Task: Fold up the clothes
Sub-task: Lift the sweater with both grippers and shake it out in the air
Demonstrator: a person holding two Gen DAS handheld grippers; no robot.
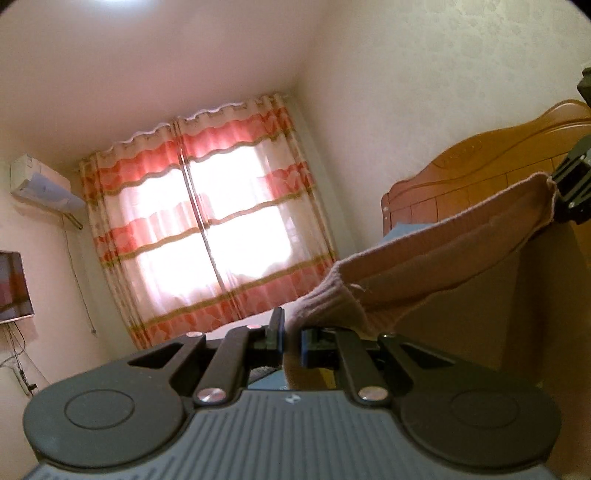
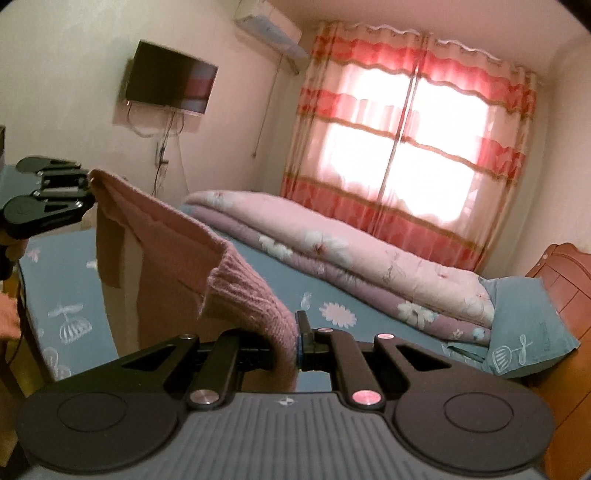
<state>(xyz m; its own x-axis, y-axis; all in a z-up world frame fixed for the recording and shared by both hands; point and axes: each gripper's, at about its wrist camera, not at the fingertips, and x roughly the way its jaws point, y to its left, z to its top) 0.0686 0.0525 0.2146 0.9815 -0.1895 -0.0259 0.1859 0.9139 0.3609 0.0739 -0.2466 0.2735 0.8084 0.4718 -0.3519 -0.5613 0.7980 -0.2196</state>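
Note:
A pink knitted garment [image 1: 424, 258] hangs stretched in the air between my two grippers. My left gripper [image 1: 291, 339] is shut on one ribbed corner of it; in the left wrist view the right gripper [image 1: 561, 192] pinches the far corner at the right edge. In the right wrist view my right gripper [image 2: 295, 343] is shut on a ribbed edge of the garment [image 2: 166, 236]. The left gripper [image 2: 83, 186] holds the other corner at the left there. The cloth droops between them above the blue bedsheet [image 2: 74, 295].
A folded pink and purple floral quilt [image 2: 351, 251] lies along the bed's far side, with a blue pillow [image 2: 524, 325] by the wooden headboard [image 2: 565, 288]. Striped curtains [image 2: 413, 147], a wall television [image 2: 170, 81] and an air conditioner [image 2: 269, 33] are beyond.

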